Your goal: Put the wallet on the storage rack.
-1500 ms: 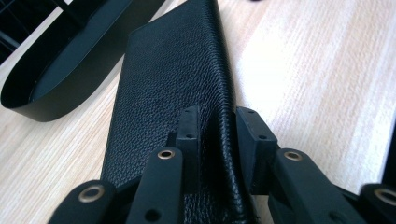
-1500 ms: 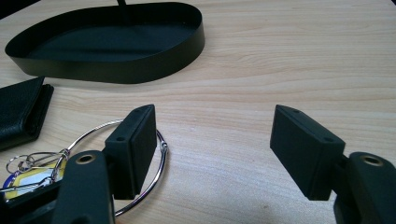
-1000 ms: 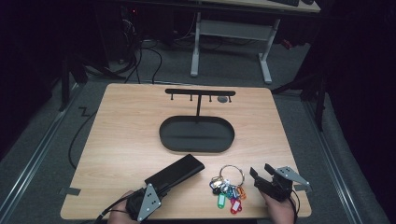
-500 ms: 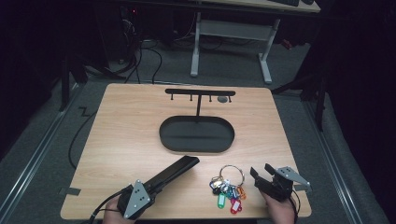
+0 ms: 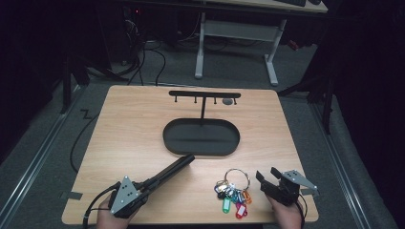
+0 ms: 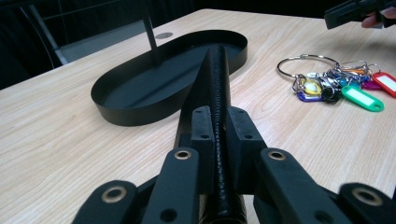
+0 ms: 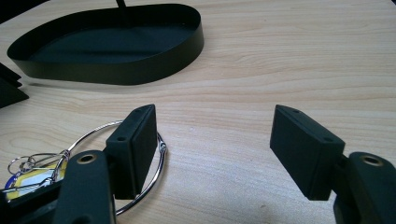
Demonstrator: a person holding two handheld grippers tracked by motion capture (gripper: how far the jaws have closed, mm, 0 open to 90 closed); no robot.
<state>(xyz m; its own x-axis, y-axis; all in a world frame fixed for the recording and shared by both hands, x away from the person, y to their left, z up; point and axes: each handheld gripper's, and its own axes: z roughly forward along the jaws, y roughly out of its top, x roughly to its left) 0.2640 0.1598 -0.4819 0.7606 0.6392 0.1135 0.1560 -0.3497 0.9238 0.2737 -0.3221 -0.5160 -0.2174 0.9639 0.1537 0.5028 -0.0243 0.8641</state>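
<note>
A bunch of keys with coloured tags on a large metal ring lies near the table's front edge, right of centre. My right gripper stands open just right of the keys; in the right gripper view its left pad sits over the ring, with bare wood between the jaws. My left gripper is shut, its long black jaws pressed together and pointing at the black oval tray. In the left gripper view its tips reach over the tray's rim, with the keys to the right.
From the tray rises a thin post with a black hook bar across its top. The tray's wall lies ahead of the right gripper. The wooden table stands on a grey floor, with a white desk frame behind it.
The left gripper's jaws have come together from a wider spread, and the left hand has slid a little to the left. The right gripper and the keys have stayed put.
</note>
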